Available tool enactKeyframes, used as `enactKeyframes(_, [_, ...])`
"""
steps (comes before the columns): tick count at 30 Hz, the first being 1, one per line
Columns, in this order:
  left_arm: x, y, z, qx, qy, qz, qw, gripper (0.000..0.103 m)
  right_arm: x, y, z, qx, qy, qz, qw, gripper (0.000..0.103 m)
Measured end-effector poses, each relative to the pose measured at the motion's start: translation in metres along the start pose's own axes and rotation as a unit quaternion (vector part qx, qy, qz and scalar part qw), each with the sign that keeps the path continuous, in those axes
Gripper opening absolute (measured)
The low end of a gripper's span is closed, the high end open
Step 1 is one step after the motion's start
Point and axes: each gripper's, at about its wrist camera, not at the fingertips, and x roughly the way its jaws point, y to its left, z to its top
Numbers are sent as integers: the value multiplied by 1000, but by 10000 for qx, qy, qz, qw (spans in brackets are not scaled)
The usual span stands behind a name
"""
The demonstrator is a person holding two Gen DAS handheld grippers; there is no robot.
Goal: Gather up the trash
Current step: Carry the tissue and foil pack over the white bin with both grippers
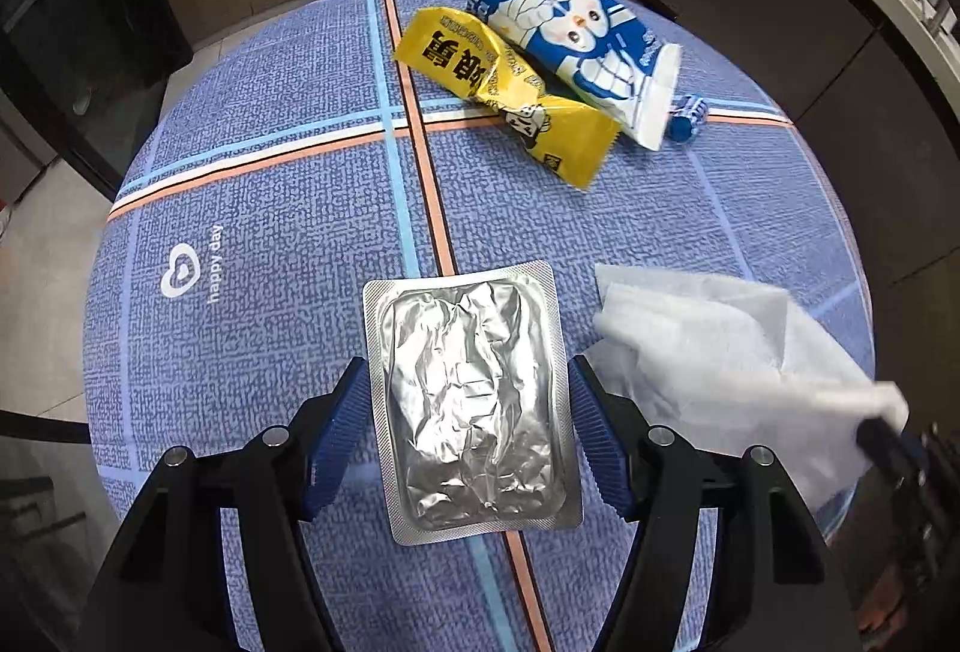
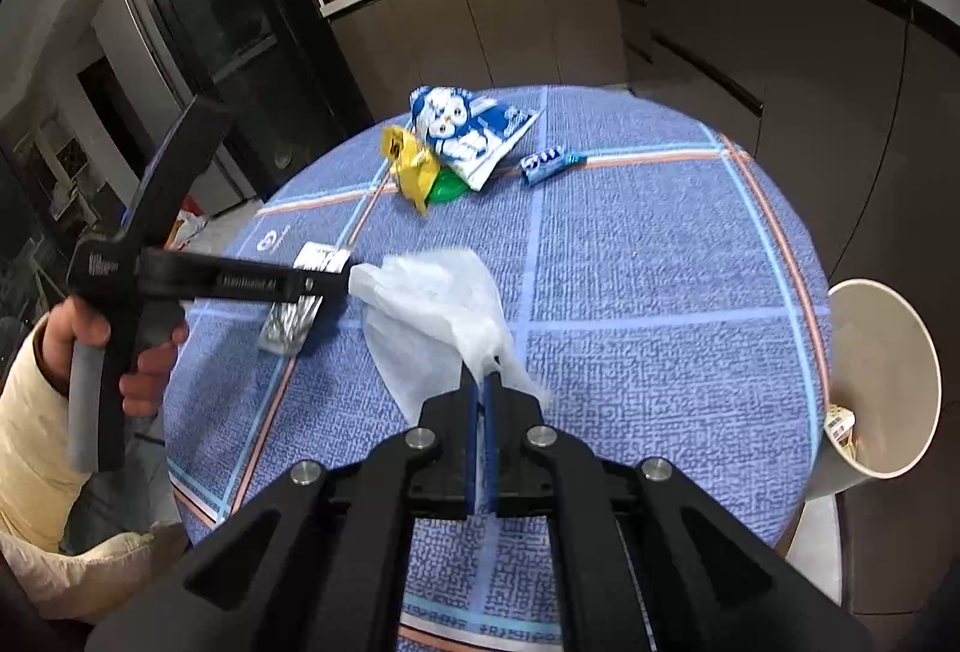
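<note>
A silver foil blister pack (image 1: 474,400) lies flat on the round blue table (image 1: 252,184). My left gripper (image 1: 468,382) is open, one finger on each side of the pack. My right gripper (image 2: 482,382) is shut on a white tissue (image 2: 432,304), lifted a little off the cloth; the tissue also shows in the left wrist view (image 1: 720,346). The foil pack shows partly behind the left gripper in the right wrist view (image 2: 288,322). A yellow wrapper (image 1: 504,82), a blue-and-white wrapper (image 1: 576,40) and a small blue candy wrapper (image 2: 543,163) lie at the far side.
A white waste bin (image 2: 882,376) stands beside the table's right edge with some trash inside. A green piece (image 2: 444,187) lies under the wrappers. Kitchen cabinets, a counter and a dark fridge surround the table.
</note>
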Motion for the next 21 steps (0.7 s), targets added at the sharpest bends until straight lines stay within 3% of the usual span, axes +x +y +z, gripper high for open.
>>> enactKeyframes(10, [-54,-20,-7,328,-476,-187,9982,63,-37,-14,17,59,-599,-203,9980,4])
enactKeyframes(21, [-78,-111,12,1215,-822,-721,9866,63,-98,-54,27,243,-1373,-782,9871,4])
